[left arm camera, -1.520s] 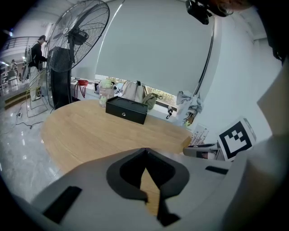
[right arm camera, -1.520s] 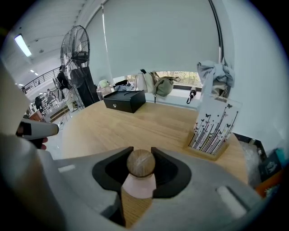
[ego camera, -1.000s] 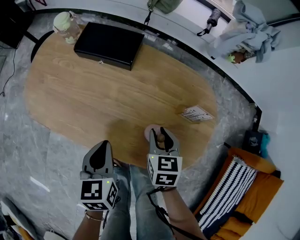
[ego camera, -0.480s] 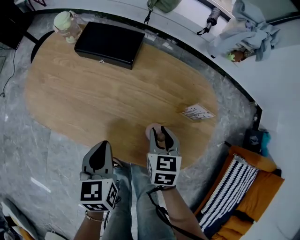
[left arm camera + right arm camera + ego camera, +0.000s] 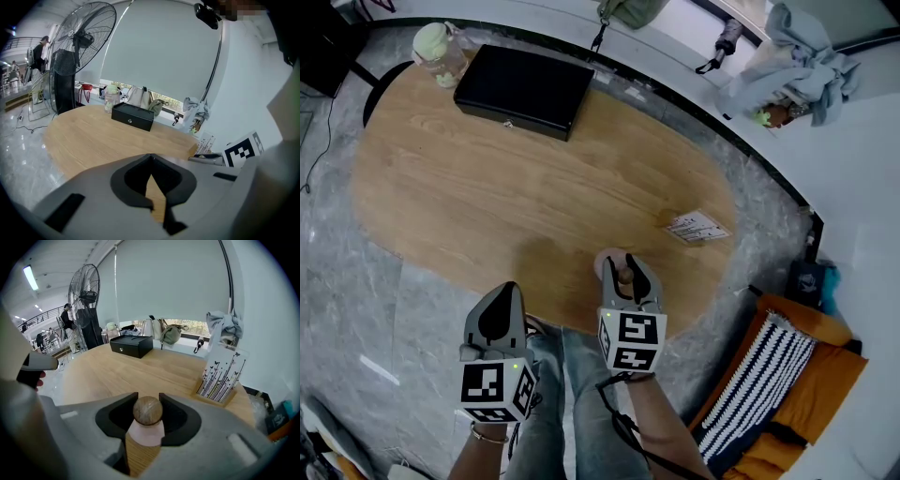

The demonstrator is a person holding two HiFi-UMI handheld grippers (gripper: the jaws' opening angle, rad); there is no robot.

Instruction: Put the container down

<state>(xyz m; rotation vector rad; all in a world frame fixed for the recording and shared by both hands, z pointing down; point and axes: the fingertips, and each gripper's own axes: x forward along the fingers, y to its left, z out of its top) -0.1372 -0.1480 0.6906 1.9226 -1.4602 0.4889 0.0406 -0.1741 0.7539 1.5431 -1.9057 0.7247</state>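
Pink knob-lidded container [image 5: 146, 432] clamped in my right gripper [image 5: 147, 411] at table's [image 5: 487, 178] near edge may tip off on release; left gripper [image 5: 151, 174] closed, empty.

The container [image 5: 145, 431] shows pale pink under a brown wood-grain knob [image 5: 147, 409]; the table [image 5: 487, 187] is light wood grain; the box [image 5: 523, 89] at its far edge is black; the card [image 5: 220, 373] is white with dark butterflies and stems.

The right claw [image 5: 146, 422] is gripping the pink container [image 5: 145, 436], its wooden knob [image 5: 147, 410] showing, above the worktop [image 5: 140, 371].
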